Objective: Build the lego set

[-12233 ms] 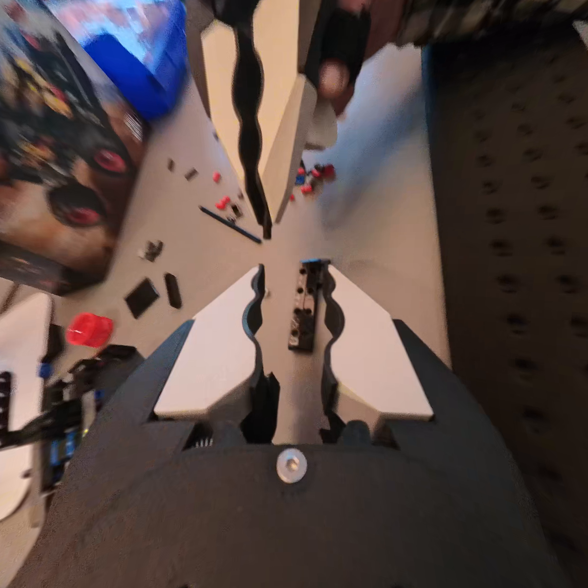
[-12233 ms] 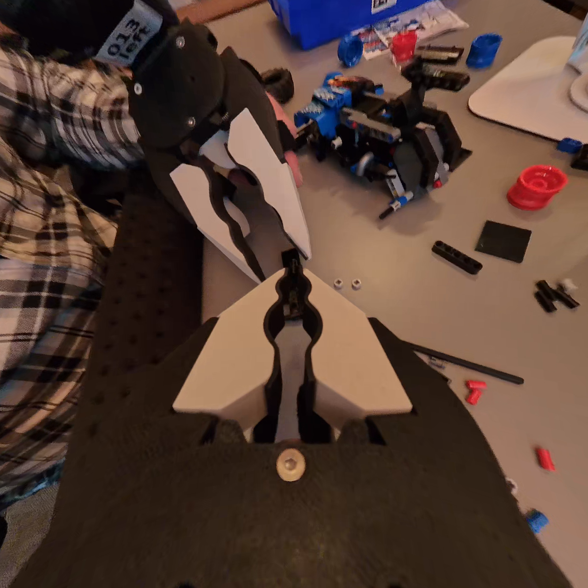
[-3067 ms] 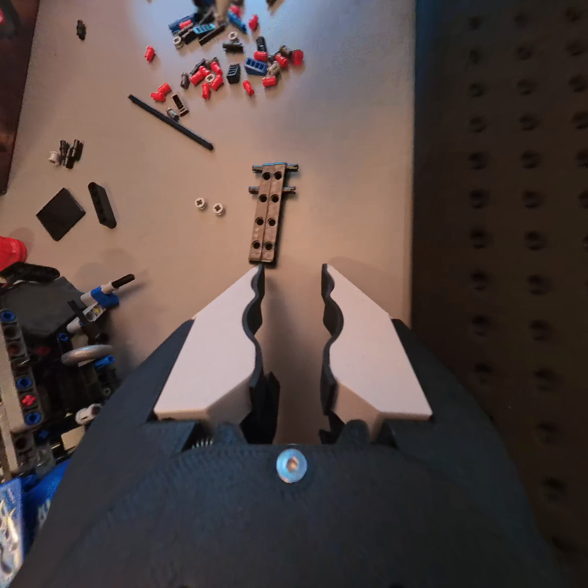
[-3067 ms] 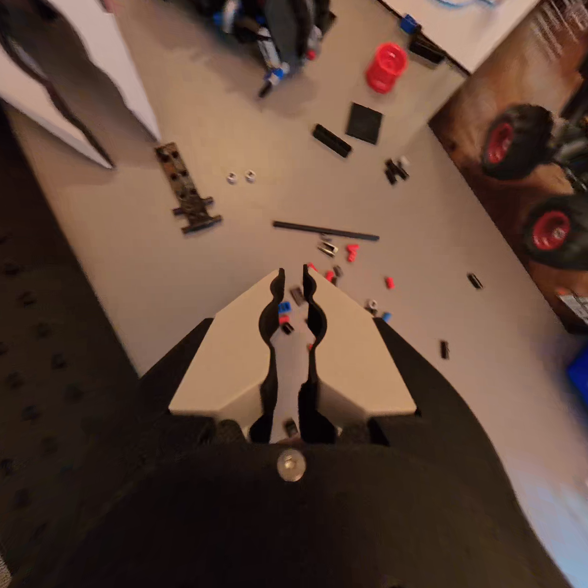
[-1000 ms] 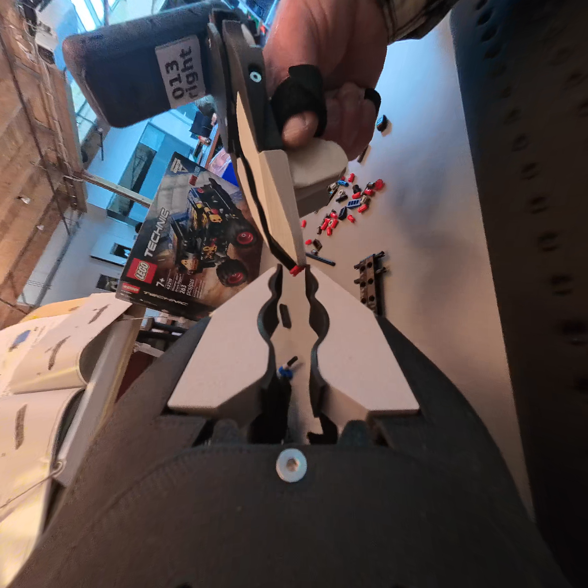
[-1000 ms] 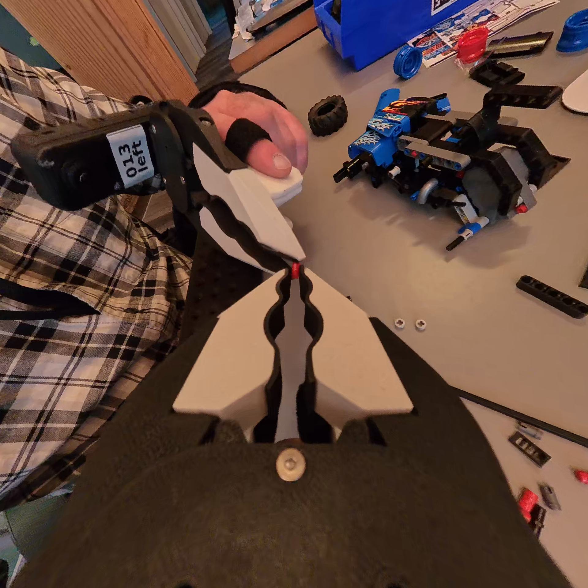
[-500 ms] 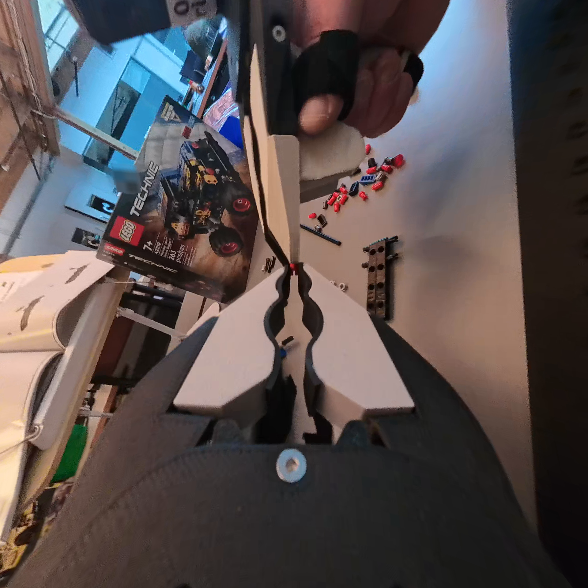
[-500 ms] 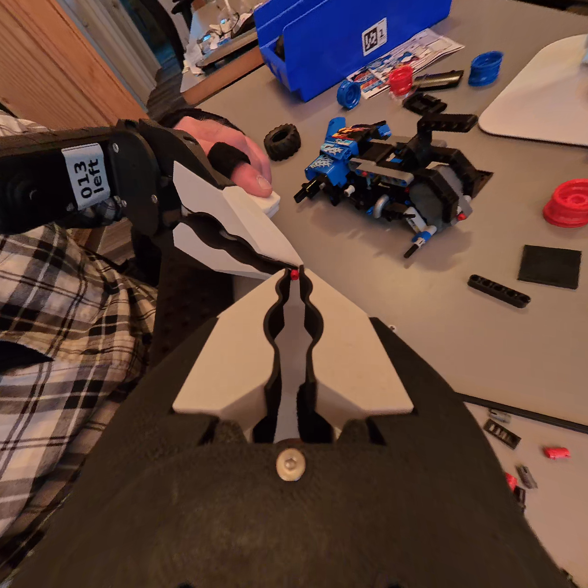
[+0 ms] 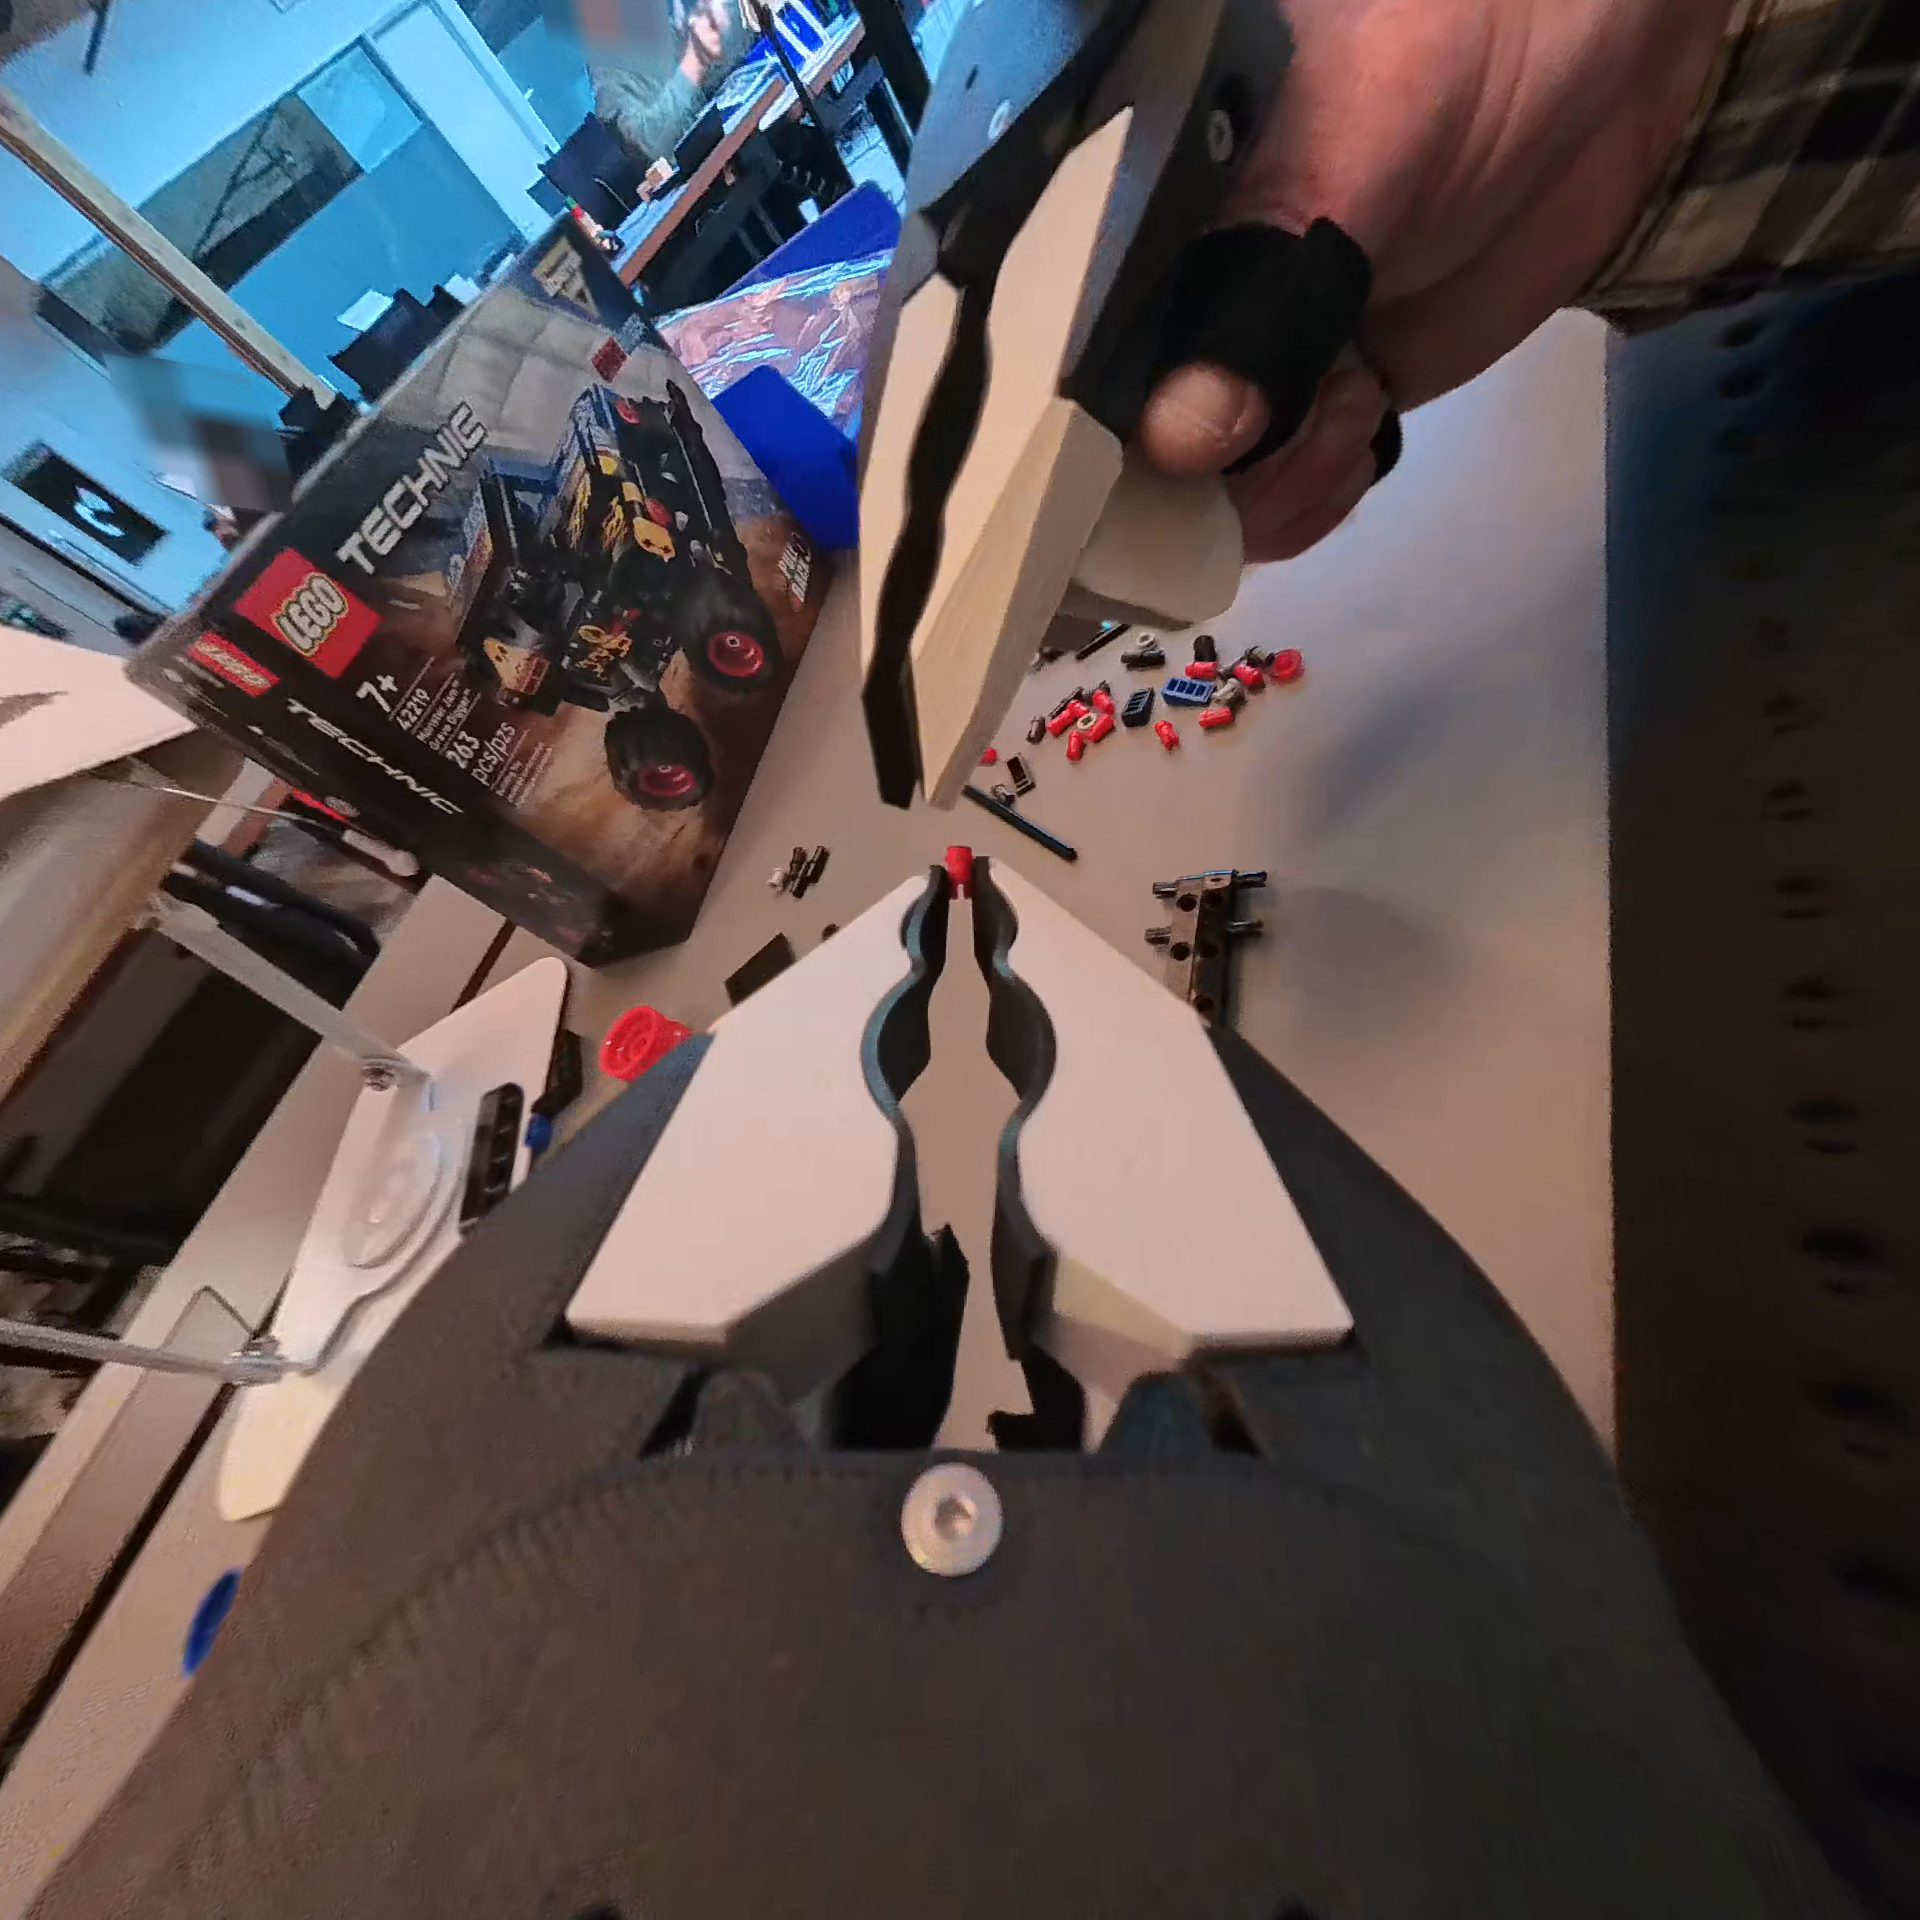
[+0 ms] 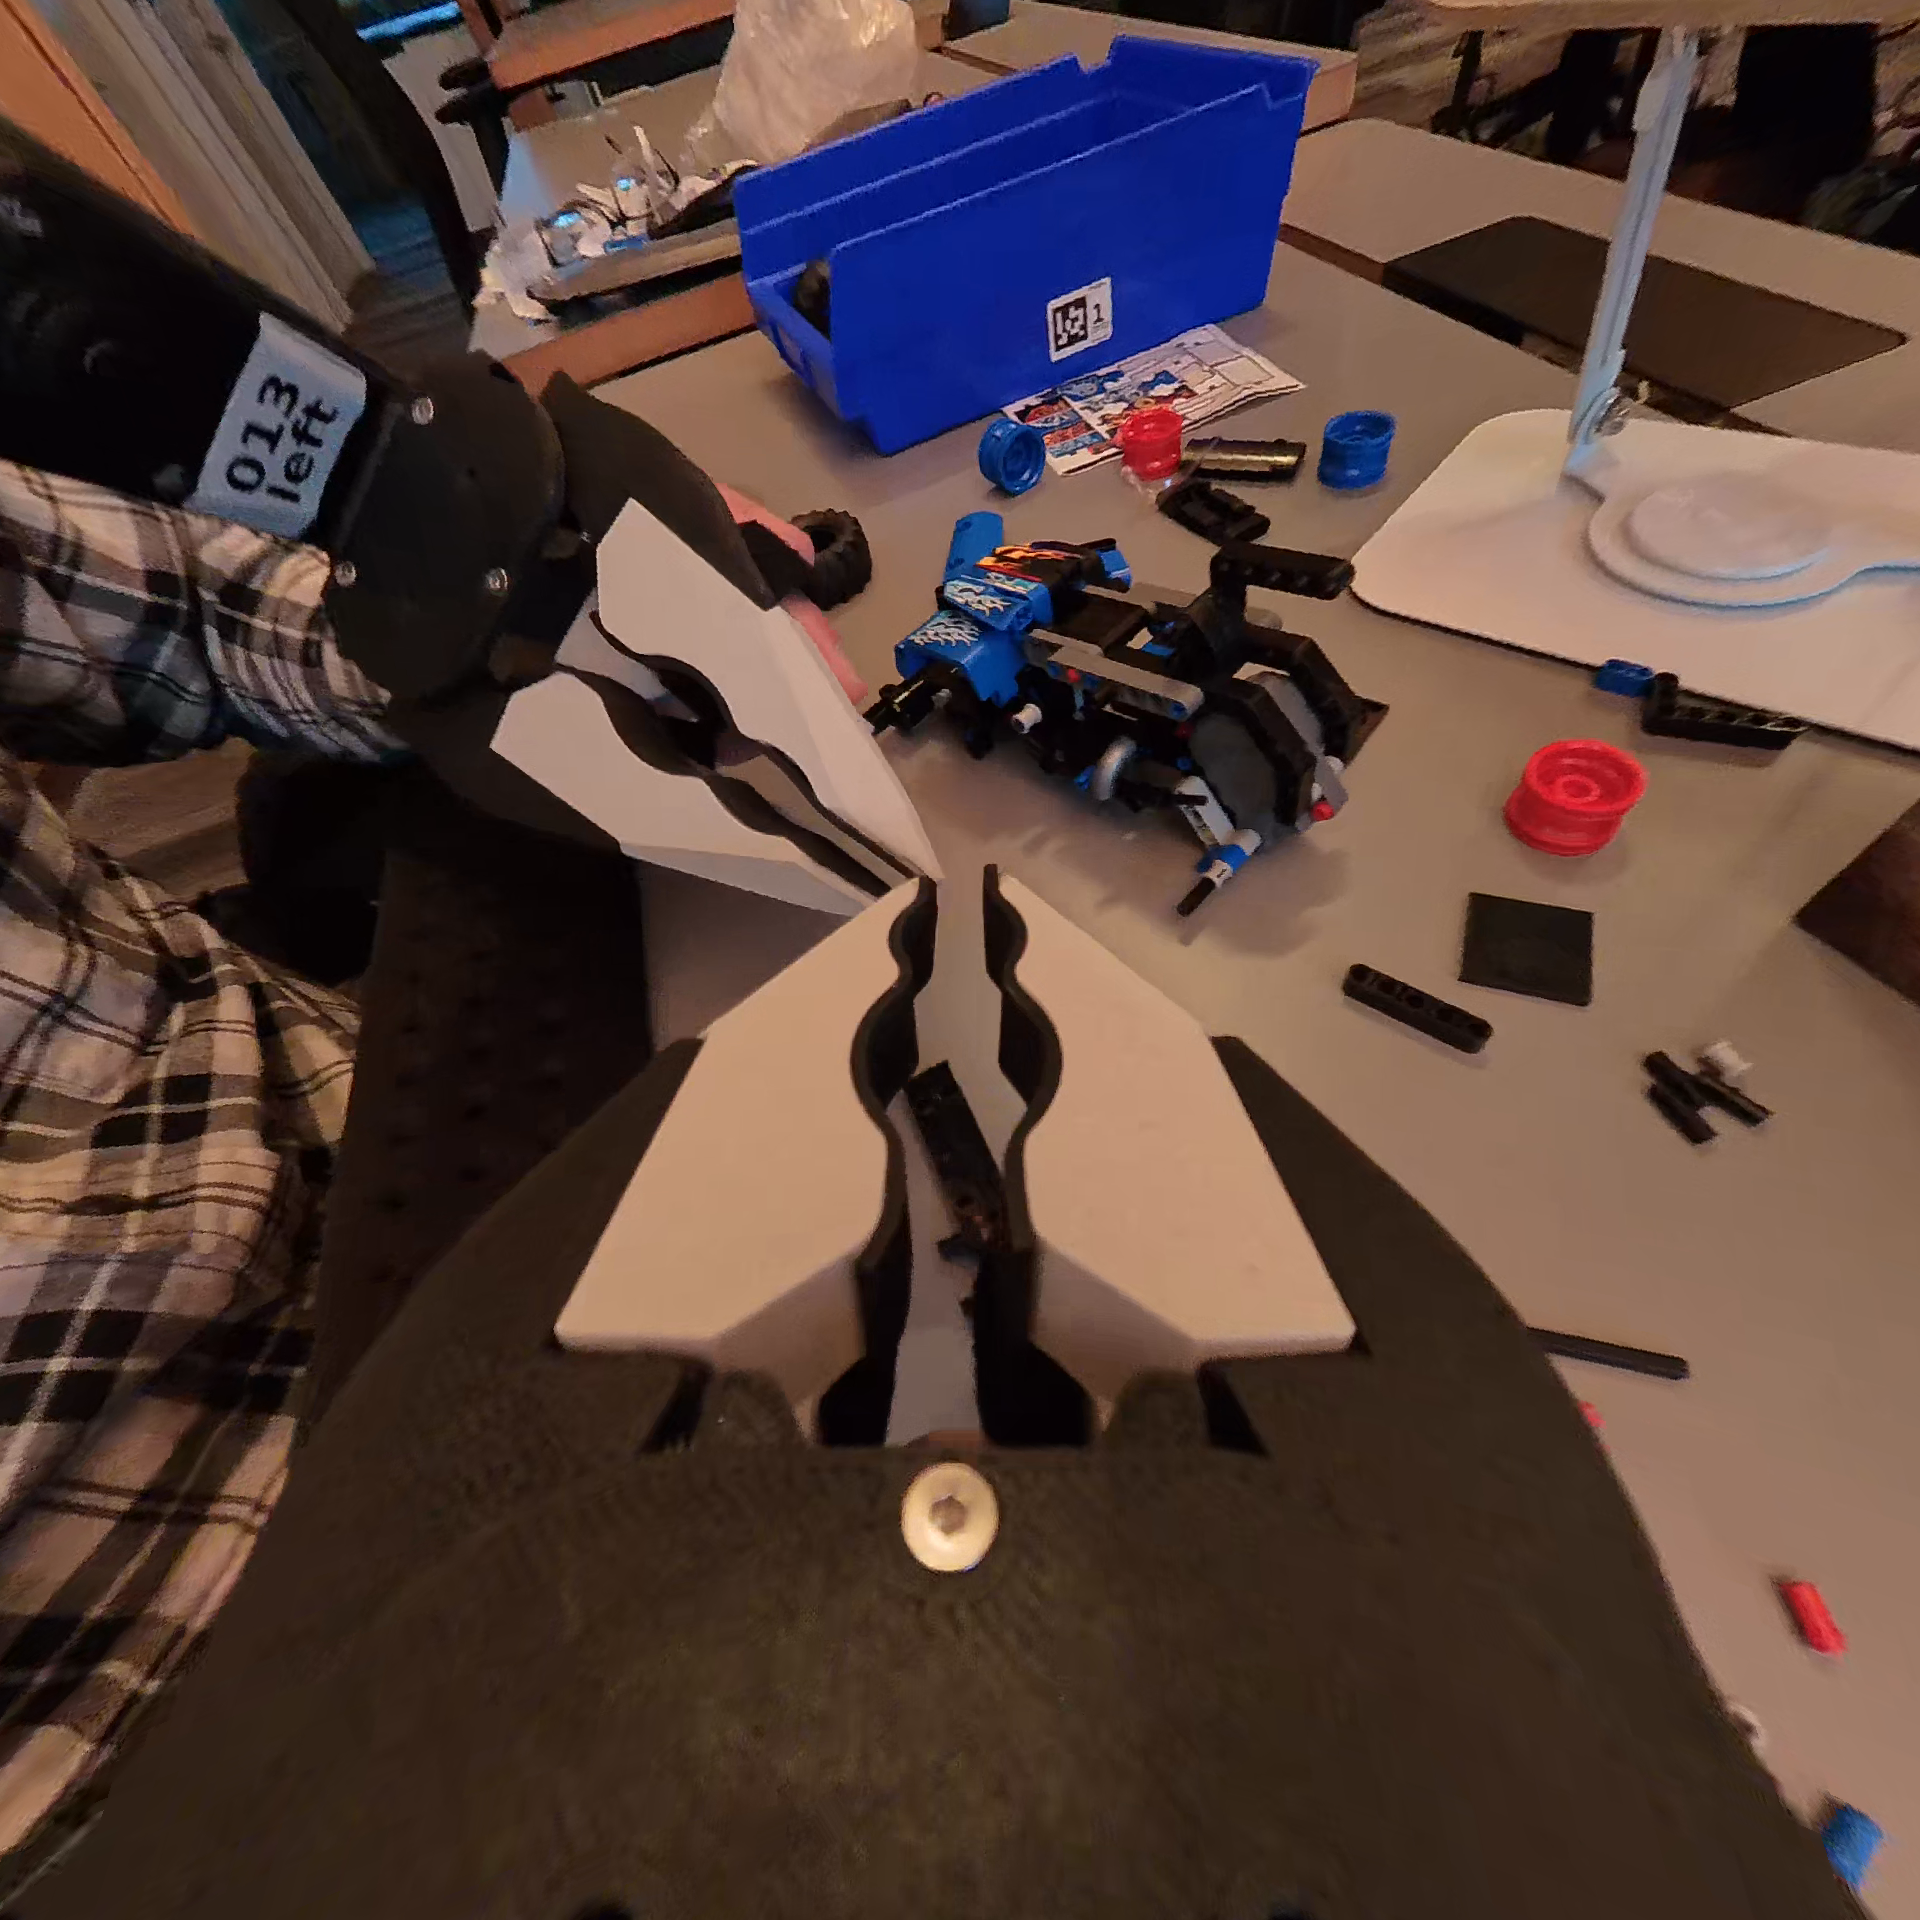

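Change: since half a second ago the red pin [image 9: 957, 869] has passed from the right gripper [image 10: 956, 896] to the left gripper [image 9: 957, 896], and the two tips, then touching, are now just apart.
Box: the set's box [image 9: 488, 665] stands at the far left of the left wrist view, tilted, on the grey table [image 9: 1403, 810].
Left gripper: tips pressed together on the red pin, which sticks out past them; held above the table.
Right gripper: jaws slightly apart, nothing between the tips; in the left wrist view it hangs just above the pin.
Beam: a black holed beam [image 9: 1203, 938] with pins lies on the table right of the left gripper's tips; in the right wrist view it shows through the gap of the right gripper's fingers [image 10: 1143, 1132].
Loose parts: red, black and blue bits [image 9: 1164, 696] lie scattered beyond the beam.
Model: the blue and black half-built truck [image 10: 1122, 675] sits mid-table, a blue bin [image 10: 997, 239] behind it.
Wheel: a red hub [image 10: 1574, 795] lies to the right of the truck.
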Motion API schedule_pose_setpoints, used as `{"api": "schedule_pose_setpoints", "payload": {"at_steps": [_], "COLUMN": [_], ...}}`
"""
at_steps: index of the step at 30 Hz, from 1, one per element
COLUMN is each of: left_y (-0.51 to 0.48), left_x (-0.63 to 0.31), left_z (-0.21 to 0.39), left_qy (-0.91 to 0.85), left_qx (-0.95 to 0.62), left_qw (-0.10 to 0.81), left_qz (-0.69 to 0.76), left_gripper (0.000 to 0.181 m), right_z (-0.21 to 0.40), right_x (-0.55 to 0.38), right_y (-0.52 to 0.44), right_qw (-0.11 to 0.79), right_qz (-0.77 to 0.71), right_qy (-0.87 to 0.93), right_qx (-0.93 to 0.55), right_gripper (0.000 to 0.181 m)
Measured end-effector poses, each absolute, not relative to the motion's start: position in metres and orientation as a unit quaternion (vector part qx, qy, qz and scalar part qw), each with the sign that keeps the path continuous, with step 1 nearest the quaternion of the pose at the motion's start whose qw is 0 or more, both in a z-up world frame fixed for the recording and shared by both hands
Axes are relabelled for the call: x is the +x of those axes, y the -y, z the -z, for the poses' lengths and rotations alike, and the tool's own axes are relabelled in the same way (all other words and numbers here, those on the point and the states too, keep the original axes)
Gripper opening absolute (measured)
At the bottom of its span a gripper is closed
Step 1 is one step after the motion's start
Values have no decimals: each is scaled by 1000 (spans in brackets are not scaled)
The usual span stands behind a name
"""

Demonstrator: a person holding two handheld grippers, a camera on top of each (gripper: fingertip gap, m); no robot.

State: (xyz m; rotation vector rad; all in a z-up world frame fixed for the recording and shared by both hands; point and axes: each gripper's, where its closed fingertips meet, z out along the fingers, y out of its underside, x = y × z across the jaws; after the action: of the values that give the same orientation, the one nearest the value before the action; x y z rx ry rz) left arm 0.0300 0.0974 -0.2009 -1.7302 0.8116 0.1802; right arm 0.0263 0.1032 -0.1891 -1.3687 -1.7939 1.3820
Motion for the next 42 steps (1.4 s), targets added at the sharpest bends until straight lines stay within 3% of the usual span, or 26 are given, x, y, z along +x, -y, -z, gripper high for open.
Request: {"api": "schedule_pose_setpoints", "payload": {"at_steps": [17,23,35,42], "left_y": [-101,-101,-99,-99], "left_x": [32,33,38,40], "left_z": [200,200,197,197], "left_qy": [-297,-299,-375,-380], "left_qx": [-756,-753,-710,-705], "left_qw": [583,586,582,584], "left_qz": [21,23,-127,-134], "left_gripper": [2,2,2,3], "right_z": [195,195,193,193], "right_x": [29,30,35,36], "right_y": [-100,-96,-92,-92], "right_qw": [325,298,202,210], "right_qz": [-433,-459,-542,-541], "right_qy": [708,702,652,654], "right_qx": [-453,-457,-491,-485], "right_gripper": [8,6,3,2]}}
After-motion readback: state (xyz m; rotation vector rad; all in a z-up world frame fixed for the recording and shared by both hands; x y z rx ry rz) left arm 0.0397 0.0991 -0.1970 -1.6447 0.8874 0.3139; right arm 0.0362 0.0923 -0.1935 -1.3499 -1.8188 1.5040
